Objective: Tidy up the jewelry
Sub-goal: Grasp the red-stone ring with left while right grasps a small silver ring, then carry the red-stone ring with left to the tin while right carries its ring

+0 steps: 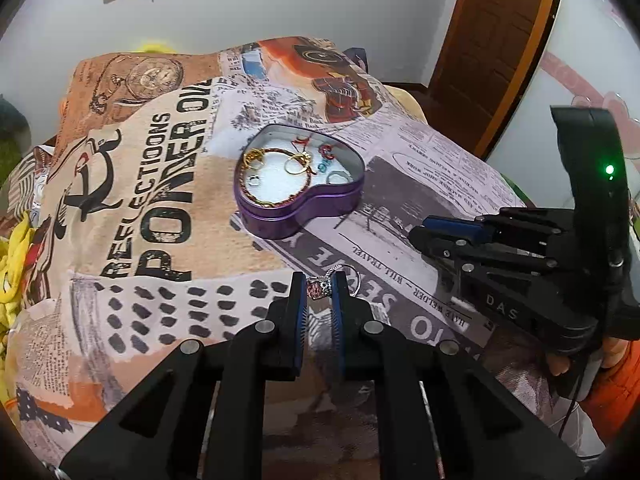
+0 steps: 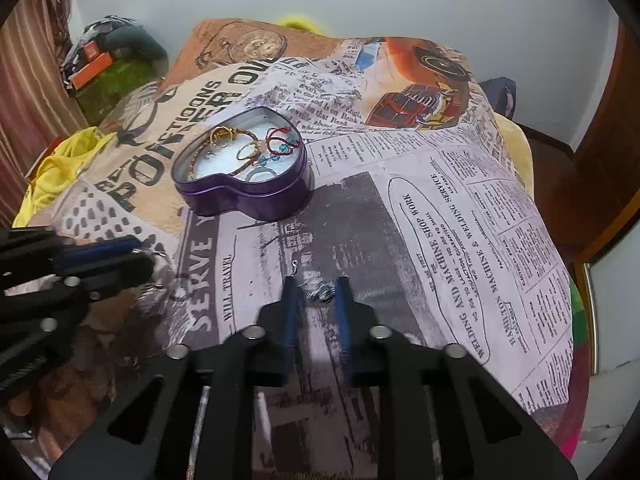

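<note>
Two claws over newspaper-print blanket (image 2: 460,208), both closed down tight. Left claw (image 1: 320,286) pinching small silver charm with red-patterned face (image 1: 319,289), thin ring of it poking out at 3 o'clock side. Right claw (image 2: 318,292) clamped on small silvery jewelry piece (image 2: 322,293), kinda blurry, tiny hook lying on blanket near its 11 o'clock. Purple heart-shaped metal tin (image 1: 298,204) sits at 12 o'clock from both, well apart, lid off, gold rings, beaded bracelet, blue and red bits inside on white lining.
</note>
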Tool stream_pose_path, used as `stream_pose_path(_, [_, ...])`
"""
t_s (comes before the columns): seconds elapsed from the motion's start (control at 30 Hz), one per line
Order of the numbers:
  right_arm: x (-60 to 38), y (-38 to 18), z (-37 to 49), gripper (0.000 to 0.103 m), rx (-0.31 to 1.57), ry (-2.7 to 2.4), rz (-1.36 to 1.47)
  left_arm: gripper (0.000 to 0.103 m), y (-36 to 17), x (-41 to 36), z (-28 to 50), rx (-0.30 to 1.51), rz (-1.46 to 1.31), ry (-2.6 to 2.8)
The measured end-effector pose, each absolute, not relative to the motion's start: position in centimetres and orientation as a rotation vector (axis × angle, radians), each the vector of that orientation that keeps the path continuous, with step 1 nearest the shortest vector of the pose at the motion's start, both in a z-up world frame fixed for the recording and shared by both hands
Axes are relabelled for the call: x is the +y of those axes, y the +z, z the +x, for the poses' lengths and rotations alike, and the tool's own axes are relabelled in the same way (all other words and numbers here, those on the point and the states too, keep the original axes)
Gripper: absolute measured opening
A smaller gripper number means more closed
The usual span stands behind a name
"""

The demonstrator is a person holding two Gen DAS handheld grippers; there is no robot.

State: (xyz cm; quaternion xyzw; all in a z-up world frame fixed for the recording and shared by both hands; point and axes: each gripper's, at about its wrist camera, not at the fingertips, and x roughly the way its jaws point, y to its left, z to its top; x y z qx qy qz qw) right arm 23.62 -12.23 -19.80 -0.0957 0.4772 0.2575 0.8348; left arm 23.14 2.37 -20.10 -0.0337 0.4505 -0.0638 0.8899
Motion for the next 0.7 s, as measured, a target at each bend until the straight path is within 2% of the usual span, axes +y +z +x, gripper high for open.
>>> stream_pose_path(0.33, [-12.3,-19.1,23.2,0.011,0.987,0.541,-0.200,0.011,-19.0,2.9,22.9,0.907,-0.076,-0.125])
stream_pose_path(0.7, [-12.6,-14.4,22.5,0.012,0.891,0.552,-0.146,0.011,-15.8,3.4,23.0,0.834,-0.069,-0.116])
